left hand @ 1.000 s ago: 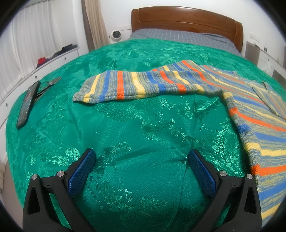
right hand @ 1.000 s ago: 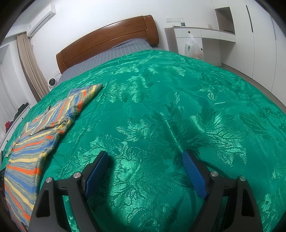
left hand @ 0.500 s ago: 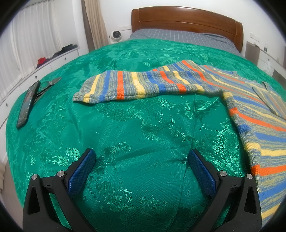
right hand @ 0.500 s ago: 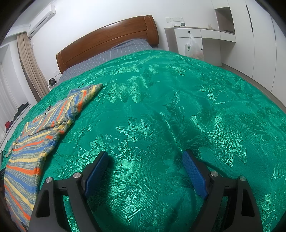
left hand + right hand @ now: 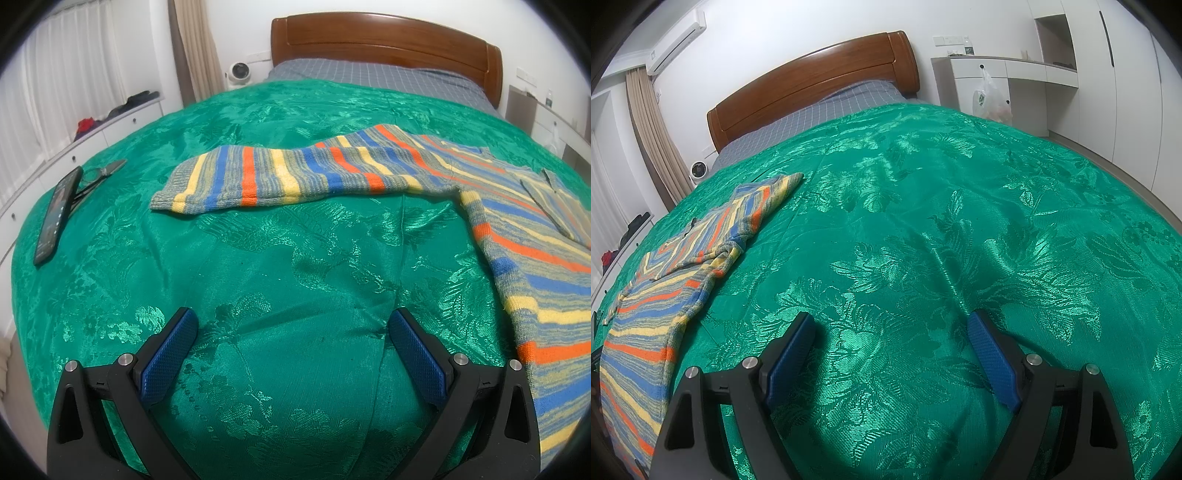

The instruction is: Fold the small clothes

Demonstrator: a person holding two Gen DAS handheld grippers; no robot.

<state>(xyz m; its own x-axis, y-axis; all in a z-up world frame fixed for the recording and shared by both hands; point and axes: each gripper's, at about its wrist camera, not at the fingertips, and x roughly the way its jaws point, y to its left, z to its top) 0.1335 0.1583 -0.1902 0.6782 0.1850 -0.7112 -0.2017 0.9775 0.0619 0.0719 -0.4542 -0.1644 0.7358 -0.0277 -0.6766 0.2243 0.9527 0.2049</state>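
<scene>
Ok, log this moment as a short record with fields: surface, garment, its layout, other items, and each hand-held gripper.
surface: green bedspread
garment: striped sweater, lying unfolded on the bedspread
layout: one sleeve stretched out sideways, flat
other items: phone near the bed's edge, partly lying on glasses
left hand-held gripper: open, nothing between its jaws, short of the sweater
right hand-held gripper: open, nothing between its jaws, over bare bedspread beside the sweater

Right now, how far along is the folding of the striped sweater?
Nothing looks folded: the striped sweater lies spread on the green bedspread, one sleeve stretched out. The left gripper and right gripper are open and empty. All folding remains.
</scene>
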